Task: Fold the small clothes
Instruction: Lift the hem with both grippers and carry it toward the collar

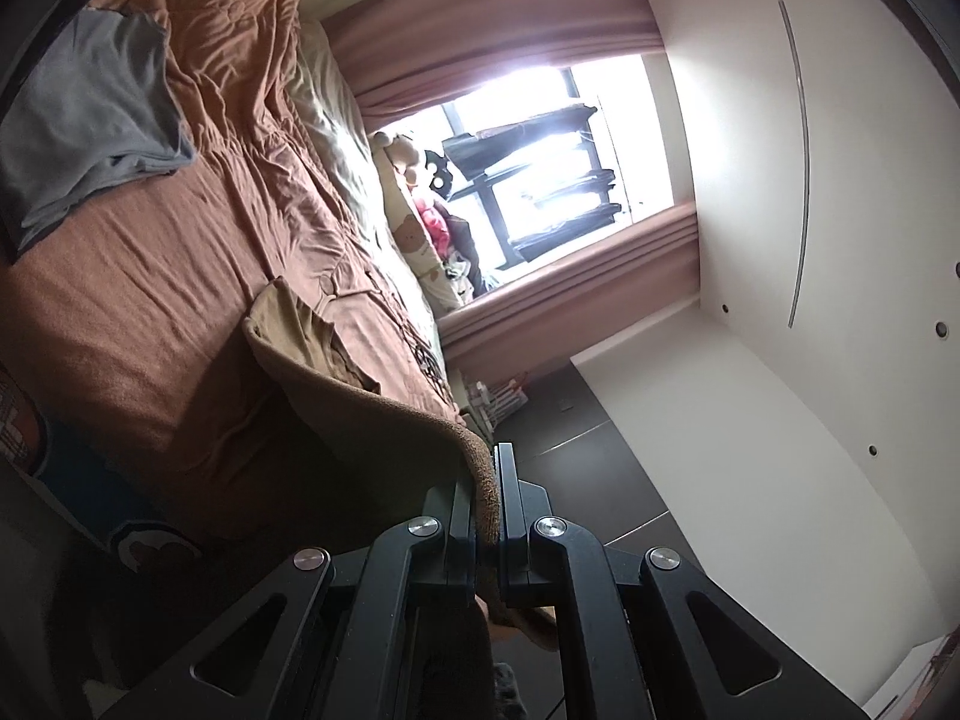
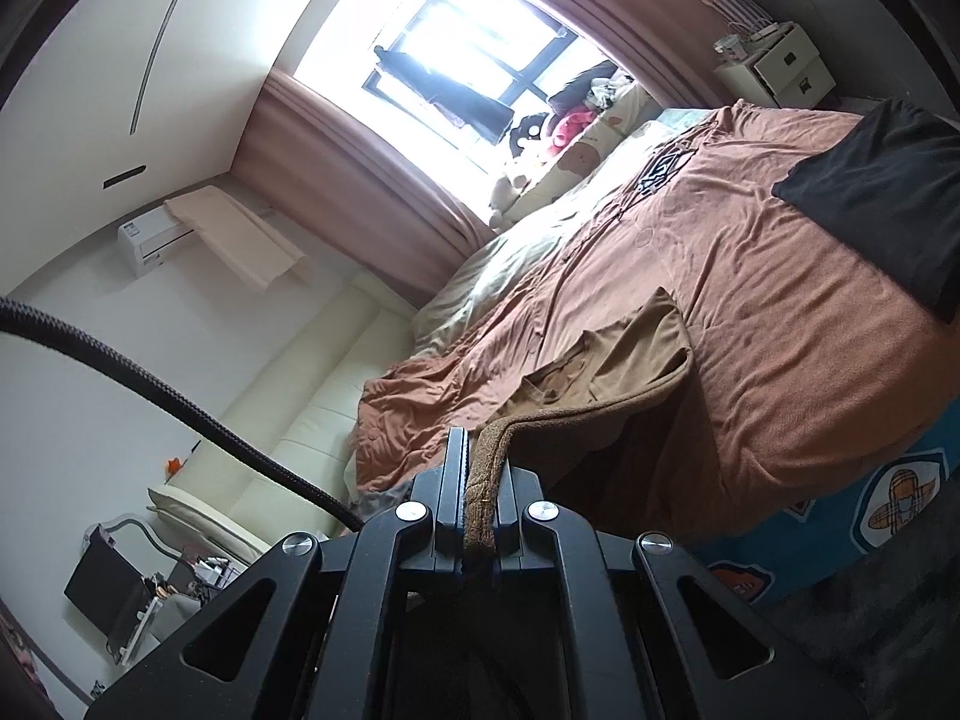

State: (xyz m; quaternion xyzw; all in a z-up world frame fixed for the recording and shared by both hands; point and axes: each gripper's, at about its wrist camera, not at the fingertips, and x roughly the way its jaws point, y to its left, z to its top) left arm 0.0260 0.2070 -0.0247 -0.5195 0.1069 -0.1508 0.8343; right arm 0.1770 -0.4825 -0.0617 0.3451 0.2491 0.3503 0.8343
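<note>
A small brown garment (image 1: 312, 348) is lifted above the rust-coloured bedspread (image 1: 150, 312), with its far part still lying on the bed. My left gripper (image 1: 486, 480) is shut on one end of its ribbed hem. In the right wrist view the same brown garment (image 2: 618, 360) stretches from the bed up to my right gripper (image 2: 483, 468), which is shut on the other end of the hem. The hem runs taut between the two grippers. Both cameras are strongly tilted.
A folded grey garment (image 1: 90, 126) lies on the bed at the left. A black garment (image 2: 882, 192) lies near the bed's far corner. Plush toys (image 2: 540, 138) and pillows line the window side. A white nightstand (image 2: 780, 66), a cream sofa (image 2: 300, 408) and a black cable (image 2: 180, 396) are nearby.
</note>
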